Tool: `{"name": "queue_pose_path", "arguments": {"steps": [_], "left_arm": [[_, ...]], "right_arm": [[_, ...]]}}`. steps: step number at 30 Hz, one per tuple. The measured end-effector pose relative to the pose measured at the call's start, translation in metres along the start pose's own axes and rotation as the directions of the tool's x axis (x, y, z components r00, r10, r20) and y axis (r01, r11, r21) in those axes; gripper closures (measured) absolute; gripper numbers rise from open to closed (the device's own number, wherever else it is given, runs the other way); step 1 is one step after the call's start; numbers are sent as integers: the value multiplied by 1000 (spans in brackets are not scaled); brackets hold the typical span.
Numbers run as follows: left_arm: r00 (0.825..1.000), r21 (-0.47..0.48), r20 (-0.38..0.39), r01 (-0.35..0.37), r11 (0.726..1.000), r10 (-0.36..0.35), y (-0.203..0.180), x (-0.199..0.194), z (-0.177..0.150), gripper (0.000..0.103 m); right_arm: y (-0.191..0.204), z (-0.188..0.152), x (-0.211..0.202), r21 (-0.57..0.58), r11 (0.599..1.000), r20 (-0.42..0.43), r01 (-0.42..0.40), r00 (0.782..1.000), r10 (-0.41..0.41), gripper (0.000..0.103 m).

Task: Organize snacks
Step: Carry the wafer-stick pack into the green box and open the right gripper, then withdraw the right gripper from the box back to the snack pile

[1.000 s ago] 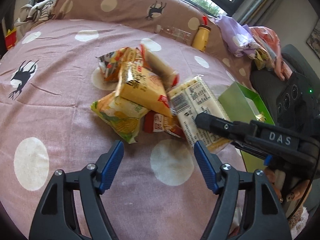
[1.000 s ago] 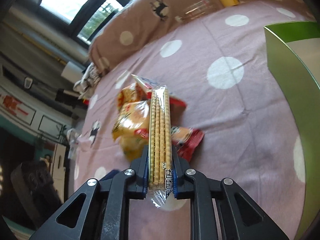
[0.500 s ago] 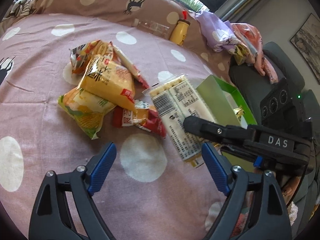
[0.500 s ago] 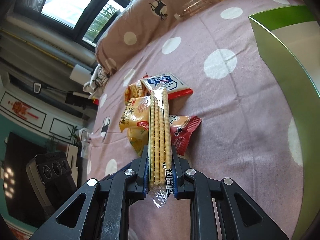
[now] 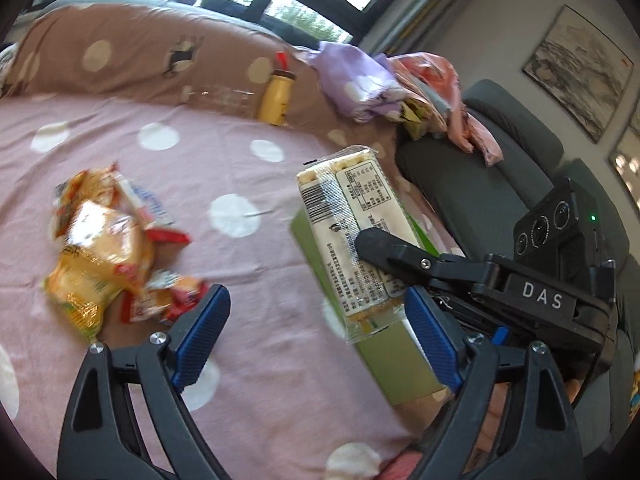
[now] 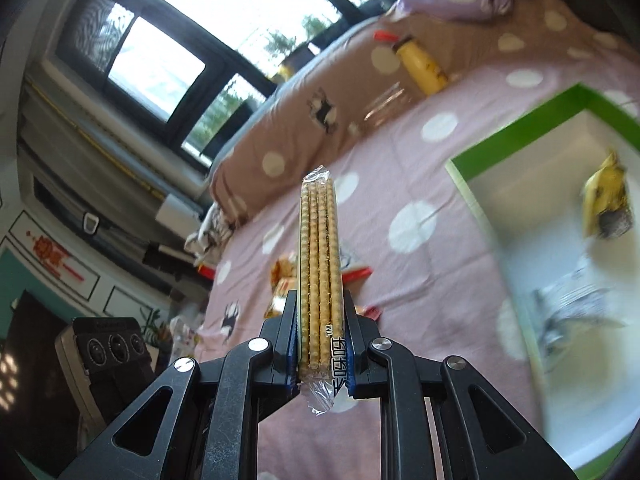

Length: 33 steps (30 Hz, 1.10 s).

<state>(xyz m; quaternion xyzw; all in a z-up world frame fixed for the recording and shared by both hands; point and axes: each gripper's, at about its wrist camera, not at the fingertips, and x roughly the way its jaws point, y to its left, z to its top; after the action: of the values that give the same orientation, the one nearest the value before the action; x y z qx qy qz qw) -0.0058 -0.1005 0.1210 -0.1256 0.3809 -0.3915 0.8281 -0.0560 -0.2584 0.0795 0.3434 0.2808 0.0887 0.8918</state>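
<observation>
My right gripper [image 6: 322, 354] is shut on a clear pack of biscuits [image 6: 320, 272] and holds it lifted above the pink dotted bedspread. In the left wrist view the same pack [image 5: 352, 240] hangs over the left wall of the green box [image 5: 384, 352], held by the right gripper [image 5: 384, 252]. The box [image 6: 516, 136] has a white inside with a yellow packet [image 6: 606, 196] and a silvery wrapper [image 6: 576, 304] in it. My left gripper [image 5: 316, 336] is open and empty above the bedspread. A pile of yellow and red snack packs [image 5: 108, 248] lies to its left.
A yellow bottle [image 5: 276, 96] and a clear bottle [image 5: 220, 96] lie against the brown dotted cushion [image 5: 132, 56] at the back. Purple and pink cloths [image 5: 392, 84] are heaped on a grey sofa [image 5: 480, 176] to the right.
The right gripper has lifted the biscuit pack up and rightward from the pile to the green box. The left gripper has swung right; the snack pile now lies further left in its view.
</observation>
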Motion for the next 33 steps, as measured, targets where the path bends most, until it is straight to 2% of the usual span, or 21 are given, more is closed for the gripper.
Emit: {"name": "queue_pose_path", "arguments": {"steps": [5,11,19,22,24,26,27,30,33], "left_arm": [[998,88,-45,53,995,-49,-42,41,7,14],[991,136,-120,76,988,-59,-72,85,7,15],[982,174,-186,21,985,12,-82,115,0,15],[985,167,-170,-3,986,32,-74,110,2,15],[988,156,-148,-16,988,39,-65,97,3,14],[990,150,-125,-39,988,58,-57,85,6,14],[991,148,-113,-58,987,75,-53,79,7,14],[988,130,-80,-122,984,133,-35,56,8,13],[978,113,-55,-195,974,202,-14,33,8,13]], "right_arm": [[-36,14,-36,87,994,95,72,992,-80,84],[-76,18,-55,213,970,128,122,980,-151,84],[-107,16,-53,301,925,62,230,964,-259,83],[-105,16,-51,271,898,34,346,929,-369,83],[-102,17,-57,276,895,68,351,921,-383,73],[-98,17,-60,261,905,96,334,924,-369,44],[-94,17,-60,248,913,107,326,927,-360,39],[-79,18,-55,198,926,116,321,931,-347,35],[-63,17,-47,145,932,123,332,929,-350,30]]}}
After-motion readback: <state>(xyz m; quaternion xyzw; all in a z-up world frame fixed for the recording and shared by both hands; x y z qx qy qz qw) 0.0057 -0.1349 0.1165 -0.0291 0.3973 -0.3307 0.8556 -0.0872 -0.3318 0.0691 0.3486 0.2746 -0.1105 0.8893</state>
